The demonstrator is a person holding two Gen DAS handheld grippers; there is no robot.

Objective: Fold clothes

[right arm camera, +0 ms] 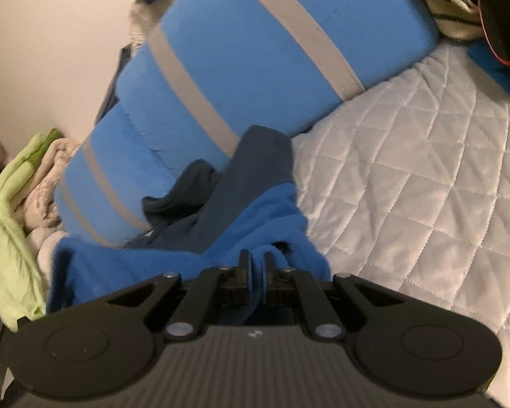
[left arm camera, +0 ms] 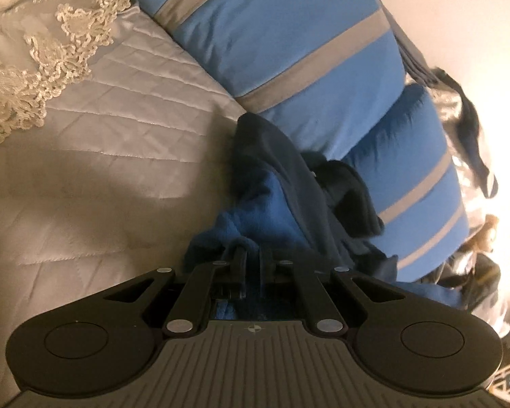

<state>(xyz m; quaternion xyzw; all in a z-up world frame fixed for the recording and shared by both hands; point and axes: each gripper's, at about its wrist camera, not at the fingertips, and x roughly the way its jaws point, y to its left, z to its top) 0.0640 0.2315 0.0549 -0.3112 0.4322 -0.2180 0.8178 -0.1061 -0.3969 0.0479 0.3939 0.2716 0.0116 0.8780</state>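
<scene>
Left gripper (left arm camera: 253, 260), right gripper (right arm camera: 255, 265) both clamped on blue fleece garment (right arm camera: 255, 224); keep edge taut, lower evenly onto quilted bedspread (right arm camera: 408, 183).

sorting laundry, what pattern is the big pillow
Bright blue with grey stripes; the pillow shows best in the right wrist view.

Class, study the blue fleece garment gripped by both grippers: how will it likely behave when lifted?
Probably floppy: the blue fleece garment bunches into soft folds where the right gripper pinches it. It likely sags between the two grips, since the left gripper holds a crumpled edge. Its fuzzy surface suggests it won't slip easily.
</scene>
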